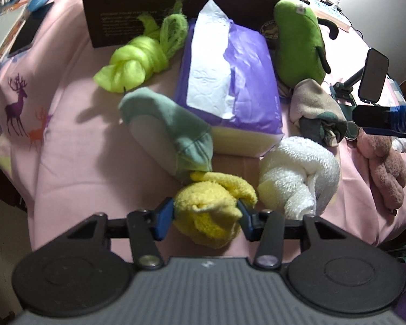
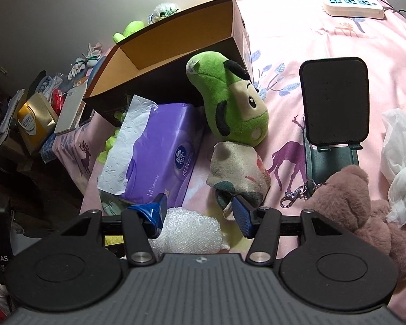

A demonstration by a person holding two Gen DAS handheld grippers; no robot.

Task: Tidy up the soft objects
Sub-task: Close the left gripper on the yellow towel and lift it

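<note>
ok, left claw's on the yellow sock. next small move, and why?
Probably lift it straight up. The left claw has its pads pressed on both sides of the yellow sock, which bulges between them, so the grip looks set. The sock lies close beside the white towel and green sock; a straight lift should avoid dragging them.

free: pink bedspread (image 1: 67, 140) left | blocked: tissue pack (image 1: 230, 81), box (image 2: 176, 54) ahead

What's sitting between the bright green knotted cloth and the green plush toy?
The purple tissue pack lies between the knotted cloth and the plush toy, seen in the left wrist view.
</note>
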